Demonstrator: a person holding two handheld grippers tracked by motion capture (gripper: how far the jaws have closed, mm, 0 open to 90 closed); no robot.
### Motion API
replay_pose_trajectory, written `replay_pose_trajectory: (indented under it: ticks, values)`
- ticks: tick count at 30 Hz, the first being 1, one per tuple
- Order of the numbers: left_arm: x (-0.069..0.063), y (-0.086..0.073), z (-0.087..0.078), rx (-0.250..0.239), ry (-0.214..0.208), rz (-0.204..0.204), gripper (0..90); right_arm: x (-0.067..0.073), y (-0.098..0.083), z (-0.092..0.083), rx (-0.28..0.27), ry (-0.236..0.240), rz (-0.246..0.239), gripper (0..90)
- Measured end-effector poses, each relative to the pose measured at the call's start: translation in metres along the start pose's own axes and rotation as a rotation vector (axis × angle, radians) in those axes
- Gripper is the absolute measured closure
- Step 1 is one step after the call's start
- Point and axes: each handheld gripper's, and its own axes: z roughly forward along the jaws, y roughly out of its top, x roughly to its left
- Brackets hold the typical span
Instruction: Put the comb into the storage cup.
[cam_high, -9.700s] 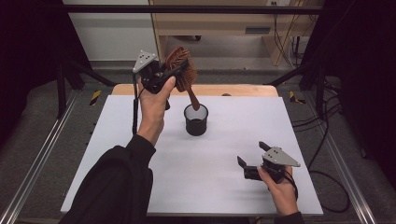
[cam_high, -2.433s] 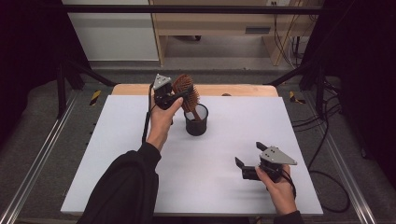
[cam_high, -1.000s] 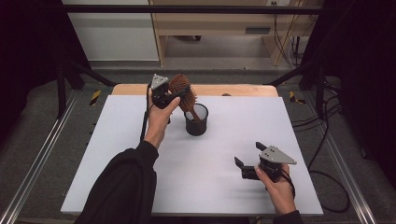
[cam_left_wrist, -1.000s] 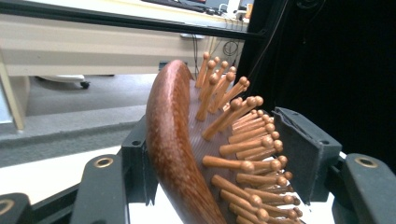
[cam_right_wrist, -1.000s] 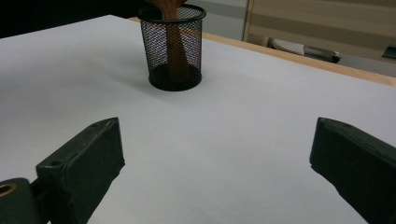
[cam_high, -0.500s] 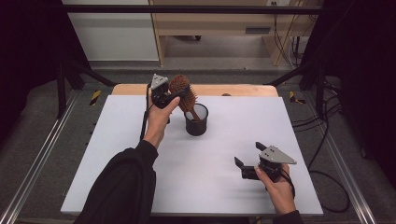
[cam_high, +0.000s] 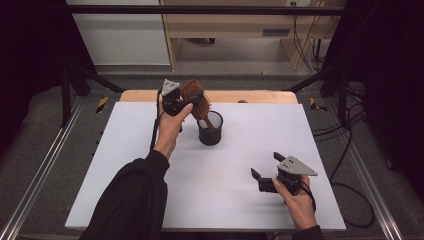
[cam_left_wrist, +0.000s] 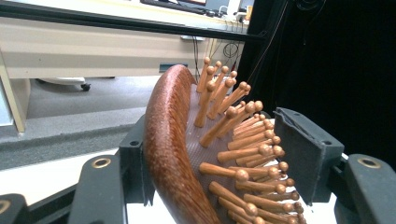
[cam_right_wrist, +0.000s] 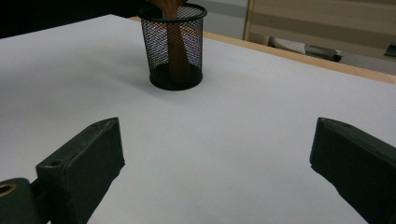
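While the left gripper (cam_high: 186, 101) clamps its jaws on the head of the wooden hairbrush (cam_left_wrist: 187, 154), the brush handle stands tilted inside the black mesh cup (cam_high: 210, 128). Well apart from the cup, nearer the person, the right gripper (cam_high: 265, 171) rests on the white table (cam_high: 125, 150), jaws wide apart, holding nothing.

On the table (cam_high: 150, 175) the mesh cup (cam_high: 210, 128) stands toward the far edge near the middle, the hairbrush (cam_high: 195, 97) leaning leftward out of it with its handle inside, the left gripper (cam_high: 181, 100) astride the brush head, and the right gripper (cam_high: 265, 175) at the near right, well apart.
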Motion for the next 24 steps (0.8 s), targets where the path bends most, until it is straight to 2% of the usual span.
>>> replay_pose_trajectory:
  ticks: [24]
  values:
    - [0.0022, -0.0004, -0.001, 0.001, 0.015, 0.0, 34.9, -0.0001, 0.0, -0.0001, 0.0, 0.0, 0.003, 3.1]
